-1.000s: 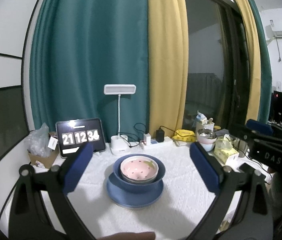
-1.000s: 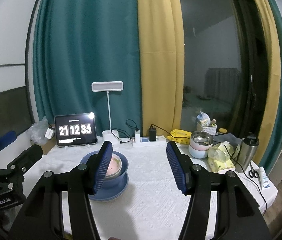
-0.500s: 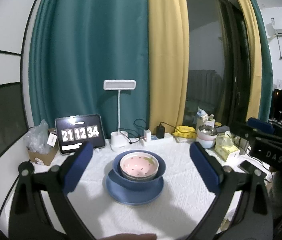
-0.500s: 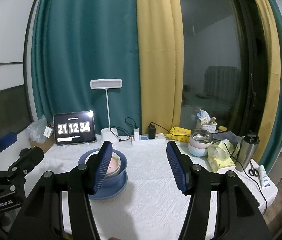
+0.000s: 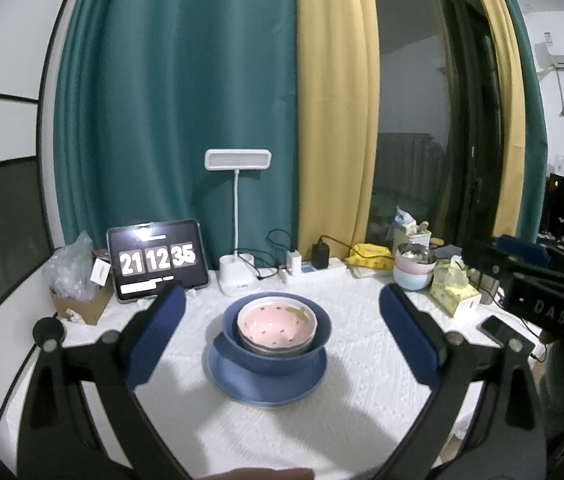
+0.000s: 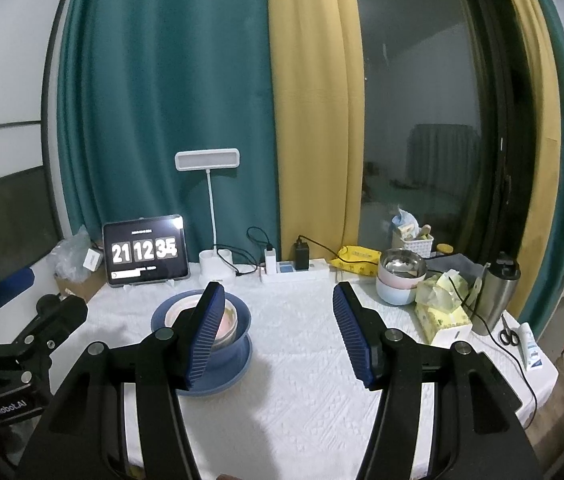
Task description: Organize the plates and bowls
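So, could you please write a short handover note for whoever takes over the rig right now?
Left gripper: open, empty, held back from the stack with the dishes framed between its fingers.
Right gripper: open, empty, over the bare tablecloth to the right of the stack.
Dishes: pink bowl sits nested in the blue bowl, which stands on the blue plate, mid-table.
Done: these three look stacked.
Left: possibly the bowls stacked at the back right by the tissue box; I cannot tell whether they belong to the job.
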### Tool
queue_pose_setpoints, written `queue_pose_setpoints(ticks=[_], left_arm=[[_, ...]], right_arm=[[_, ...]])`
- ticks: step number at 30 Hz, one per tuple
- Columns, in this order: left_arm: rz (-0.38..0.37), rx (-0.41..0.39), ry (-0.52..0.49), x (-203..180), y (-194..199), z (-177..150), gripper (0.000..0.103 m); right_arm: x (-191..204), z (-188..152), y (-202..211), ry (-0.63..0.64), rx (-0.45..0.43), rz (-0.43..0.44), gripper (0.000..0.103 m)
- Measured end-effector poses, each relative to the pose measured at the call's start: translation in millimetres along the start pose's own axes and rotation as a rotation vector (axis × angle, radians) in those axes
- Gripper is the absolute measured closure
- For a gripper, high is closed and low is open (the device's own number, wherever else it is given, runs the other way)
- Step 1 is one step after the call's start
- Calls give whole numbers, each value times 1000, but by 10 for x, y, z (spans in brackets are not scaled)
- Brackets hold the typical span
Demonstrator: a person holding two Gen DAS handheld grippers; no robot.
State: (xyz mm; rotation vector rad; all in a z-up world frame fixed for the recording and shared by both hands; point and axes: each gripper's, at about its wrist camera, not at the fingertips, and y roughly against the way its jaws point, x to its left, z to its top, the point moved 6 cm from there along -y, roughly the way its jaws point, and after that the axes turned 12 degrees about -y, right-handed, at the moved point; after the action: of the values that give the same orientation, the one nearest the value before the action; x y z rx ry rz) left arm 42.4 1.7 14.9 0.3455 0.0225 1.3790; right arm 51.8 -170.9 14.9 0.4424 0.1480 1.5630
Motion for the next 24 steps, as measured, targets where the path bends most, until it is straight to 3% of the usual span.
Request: queue_pose_setpoints(ticks=[24], left_arm=[[-5, 3, 1, -5, -33, -37, 5]], right_arm=[[-25, -4, -21, 2, 0, -2, 44]])
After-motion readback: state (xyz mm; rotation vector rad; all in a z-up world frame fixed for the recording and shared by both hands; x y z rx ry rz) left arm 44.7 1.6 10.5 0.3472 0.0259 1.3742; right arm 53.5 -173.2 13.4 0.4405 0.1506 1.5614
